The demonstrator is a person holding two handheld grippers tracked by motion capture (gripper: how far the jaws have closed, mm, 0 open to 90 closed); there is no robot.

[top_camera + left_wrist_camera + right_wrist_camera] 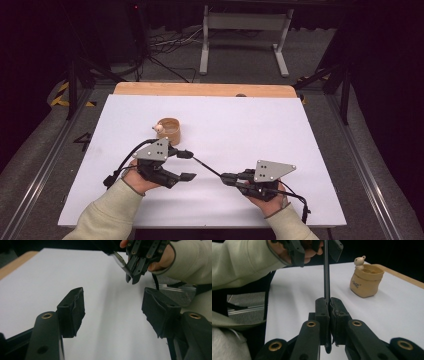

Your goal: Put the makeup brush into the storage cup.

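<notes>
right tongs (pixel 329 315): pinching a thin black pen (pixel 326 277), low end hidden between the pads | left tongs (pixel 113 312): spread wide, nothing in them, pen's far end reaches up between them | cup (pixel 366 280): tan, small bear on rim, on white worktop (pixel 250 120), inside hard to see

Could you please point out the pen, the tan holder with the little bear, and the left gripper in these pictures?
pen (pixel 326 277), right gripper view, on its dark shaft above the shut jaws.
tan holder (pixel 365 282), right gripper view, on its front wall.
left gripper (pixel 186 165), high view, midway between its open fingertips.
</notes>
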